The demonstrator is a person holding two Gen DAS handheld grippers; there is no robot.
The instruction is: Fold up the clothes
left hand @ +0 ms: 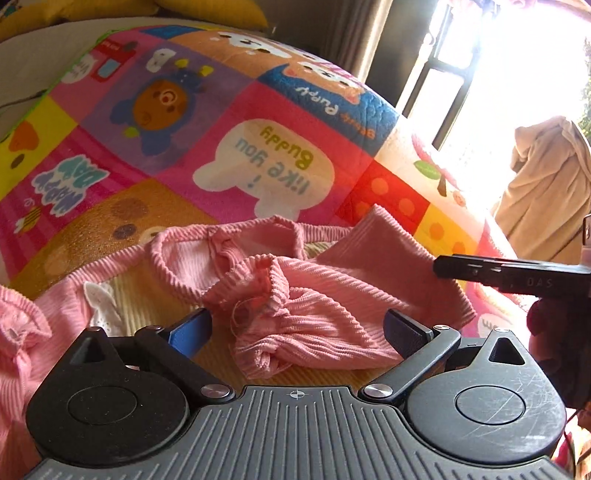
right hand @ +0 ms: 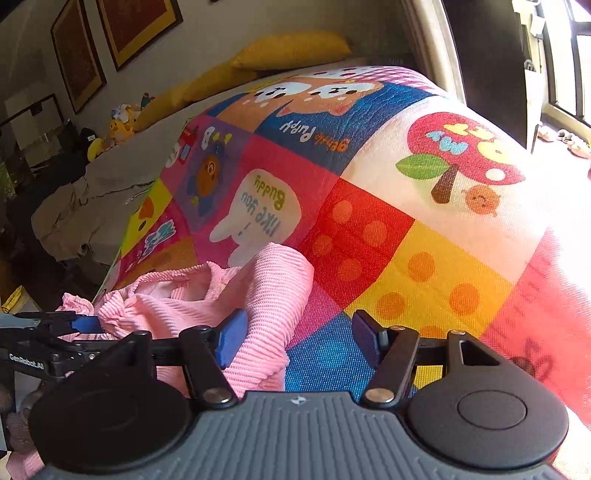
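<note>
A crumpled pink ribbed garment (left hand: 303,295) lies on the colourful cartoon play mat (left hand: 236,155). My left gripper (left hand: 297,332) is open, its jaws wide on either side of a bunched fold of the garment. In the right wrist view the same pink garment (right hand: 221,295) lies at the lower left on the mat (right hand: 388,229). My right gripper (right hand: 299,339) is open and empty, its left finger (right hand: 232,339) over the garment's right edge. The right gripper's finger shows in the left wrist view (left hand: 498,271) at the right; the left gripper shows in the right wrist view (right hand: 55,325) at the left.
Yellow pillows (right hand: 291,50) lie at the mat's far end. A beige cloth (left hand: 546,192) hangs by the bright window. Framed pictures (right hand: 122,29) hang on the wall, with toys (right hand: 118,125) and a beige heap (right hand: 74,210) at left.
</note>
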